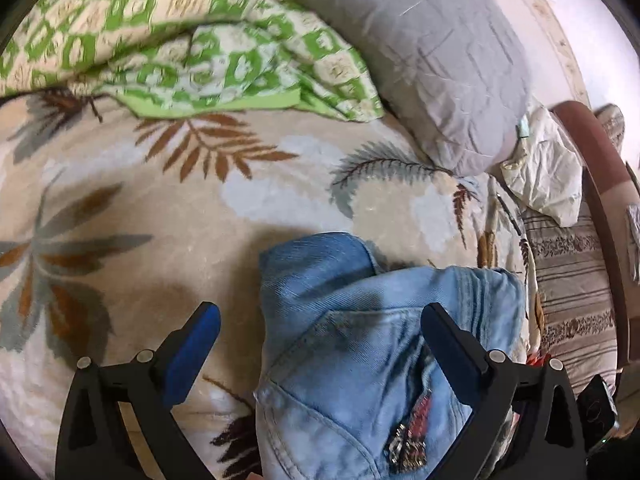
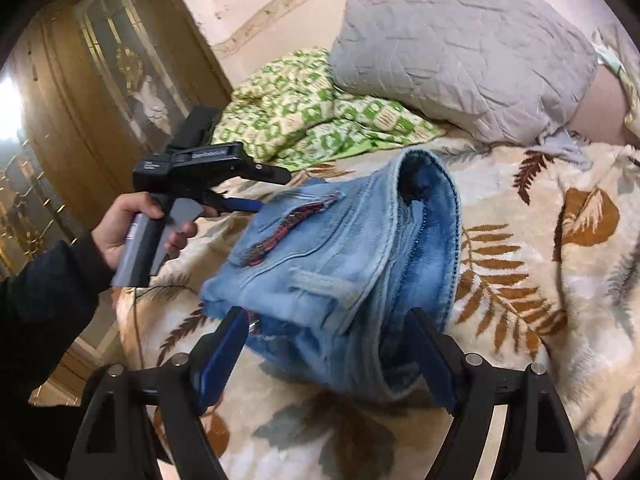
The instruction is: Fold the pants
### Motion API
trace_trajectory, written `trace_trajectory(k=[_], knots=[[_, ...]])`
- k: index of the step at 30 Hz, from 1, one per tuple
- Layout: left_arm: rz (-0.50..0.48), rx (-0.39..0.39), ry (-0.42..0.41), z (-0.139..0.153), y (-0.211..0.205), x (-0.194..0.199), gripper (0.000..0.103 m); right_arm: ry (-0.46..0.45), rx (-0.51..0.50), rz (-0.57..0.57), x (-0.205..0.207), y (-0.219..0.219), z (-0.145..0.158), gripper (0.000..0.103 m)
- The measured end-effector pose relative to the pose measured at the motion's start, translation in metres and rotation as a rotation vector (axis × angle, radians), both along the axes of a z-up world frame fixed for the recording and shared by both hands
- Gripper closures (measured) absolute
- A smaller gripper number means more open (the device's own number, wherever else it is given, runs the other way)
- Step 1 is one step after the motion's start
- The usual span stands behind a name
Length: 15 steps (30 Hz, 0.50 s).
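Note:
Light blue jeans (image 1: pixel 360 340) lie folded into a thick bundle on a beige blanket with a leaf pattern (image 1: pixel 160 208). My left gripper (image 1: pixel 320 316) hovers over the bundle's near end with its jaws wide apart. One finger is above the denim, the other above the blanket. In the right wrist view the jeans (image 2: pixel 340 264) show a beaded pocket patch and an open waistband. My right gripper (image 2: pixel 326 320) straddles the bundle's near edge, open, with the pads not pressing on the denim. A hand (image 2: pixel 120 228) holds the left gripper (image 2: pixel 260 192) at the bundle's far left side.
A grey quilted pillow (image 2: pixel 460 60) and a green-checked quilt (image 2: pixel 320 120) lie at the head of the bed. A wooden door (image 2: pixel 100 100) stands on the left. Beside the bed are a crumpled white bag (image 1: pixel 548 168), striped fabric (image 1: pixel 572 280) and a brown rail (image 1: pixel 600 200).

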<state>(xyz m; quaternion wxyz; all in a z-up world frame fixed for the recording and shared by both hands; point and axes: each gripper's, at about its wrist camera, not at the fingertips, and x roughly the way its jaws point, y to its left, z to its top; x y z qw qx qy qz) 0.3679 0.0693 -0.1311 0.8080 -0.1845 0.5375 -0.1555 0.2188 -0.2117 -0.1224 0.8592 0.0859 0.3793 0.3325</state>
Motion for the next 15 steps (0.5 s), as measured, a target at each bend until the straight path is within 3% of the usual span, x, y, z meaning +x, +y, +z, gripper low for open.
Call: trace_trajectory(k=[8,9,10,11,12,13,15], knots=[[-0.047,0.038,0.018,-0.013,-0.019,0.011,0.003,-0.010,0.033,0.054,0.010,0.019,-0.001,0.021],[-0.046,0.048,0.008,-0.012,-0.021,0.011,0.003,-0.007,0.031,0.061,0.010,0.022,-0.002,0.028],[-0.046,0.053,-0.002,-0.010,-0.022,0.011,0.003,-0.006,0.025,0.068,0.010,0.025,-0.002,0.048],[-0.056,0.049,-0.016,-0.008,-0.024,0.011,0.017,-0.003,0.017,0.074,0.009,0.028,-0.002,0.060],[-0.070,0.074,-0.030,-0.005,-0.028,0.010,0.038,0.000,0.007,0.077,0.010,0.030,-0.002,0.079],[-0.076,0.115,-0.036,-0.003,-0.031,0.010,0.043,-0.001,-0.009,0.088,0.008,0.033,-0.003,0.080],[-0.113,0.149,-0.049,0.001,-0.034,0.007,0.065,-0.019,-0.024,0.103,0.004,0.034,-0.002,0.086]])
